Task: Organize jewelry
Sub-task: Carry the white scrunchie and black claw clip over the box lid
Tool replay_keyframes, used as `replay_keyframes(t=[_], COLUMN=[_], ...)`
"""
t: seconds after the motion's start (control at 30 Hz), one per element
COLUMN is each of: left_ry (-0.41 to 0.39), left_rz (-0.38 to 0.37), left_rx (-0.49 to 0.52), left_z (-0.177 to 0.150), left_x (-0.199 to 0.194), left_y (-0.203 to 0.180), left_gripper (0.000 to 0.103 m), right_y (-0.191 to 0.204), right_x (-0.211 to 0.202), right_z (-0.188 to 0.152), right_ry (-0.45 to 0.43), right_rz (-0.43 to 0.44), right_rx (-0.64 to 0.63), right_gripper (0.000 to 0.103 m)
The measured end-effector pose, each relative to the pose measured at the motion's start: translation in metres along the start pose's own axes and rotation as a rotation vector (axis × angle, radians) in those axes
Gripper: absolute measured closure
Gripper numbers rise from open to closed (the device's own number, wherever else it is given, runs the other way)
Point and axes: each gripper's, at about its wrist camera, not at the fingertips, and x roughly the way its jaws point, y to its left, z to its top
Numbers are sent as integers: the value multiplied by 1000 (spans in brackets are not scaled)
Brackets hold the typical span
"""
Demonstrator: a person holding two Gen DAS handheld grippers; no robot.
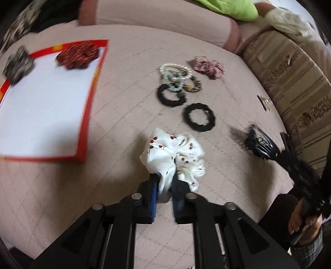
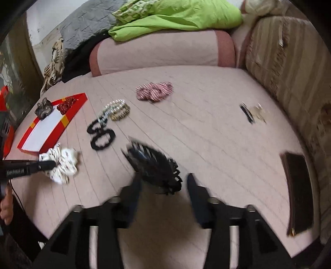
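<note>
Two tools: left tool (image 1: 165,184) clamps the white scrunchie (image 1: 173,157) lower centre; right tool (image 2: 164,184) gapes at the black claw clip (image 2: 153,165); bare bed (image 2: 206,140) right.

Pink quilted bed cover (image 2: 186,115) fills most of both views, stitched in a diamond grid. Pink bolster pillow (image 2: 161,53) with darker rose ends lies across the far edge. Lime green cloth (image 2: 175,18) is heaped on top of it, a grey quilted blanket (image 2: 86,24) to its left. Beige striped cushion (image 2: 289,62) with a worn floral pattern runs along the right side. Cream fluffy fabric (image 1: 289,22) sits at the far right corner. White wall (image 2: 47,16) behind. Soft daylight, motion blur.
</note>
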Motion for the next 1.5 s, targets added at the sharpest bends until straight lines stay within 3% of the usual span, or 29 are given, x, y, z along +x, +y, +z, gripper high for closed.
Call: replay_keyframes(t=[0.13,0.3,0.4,0.57,0.87,0.93,1.0,1.03,1.1,1.17,1.2,1.5], left_ry=[-36,-64,-59,-45,-12,-10,-10,-9,-8,11,25,-22], left_rz=[-14,-15,-14,-37,-20,-29,-31,-35,-38,-43,-57,-72], left_rx=[-43,-52,-52,-27,7,12,11,10,4,-5,-13,-11], left_z=[-5,-7,-8,-5,9,9,9,9,10,10,10,1], left_x=[-13,-23,-21,-9,25,26,27,27,27,29,30,-1], left_y=[14,16,15,8,-3,-6,-7,-7,-8,-8,-7,-14], left_gripper=[66,57,55,45,43,43,43,43,48,82,88,92], right_y=[-17,-21,-14,-1,2,3,4,4,4,6,7,13], right_x=[-14,-13,-1,27,65,65,65,65,65,64,62,38], right_z=[-7,2,13,27,30,28,27,27,25,25,24,21], right_ry=[-5,-16,-12,22,90,93,94,101,109,107,105,63], right_rz=[-16,-18,1,35,48,60,63,72,87,95,102,131], right_rx=[30,35,-4,-64,-81,-77,-77,-71,-55,-41,-31,12], right_gripper=[34,29,23,23,23,26,43,47,60,61,61,65])
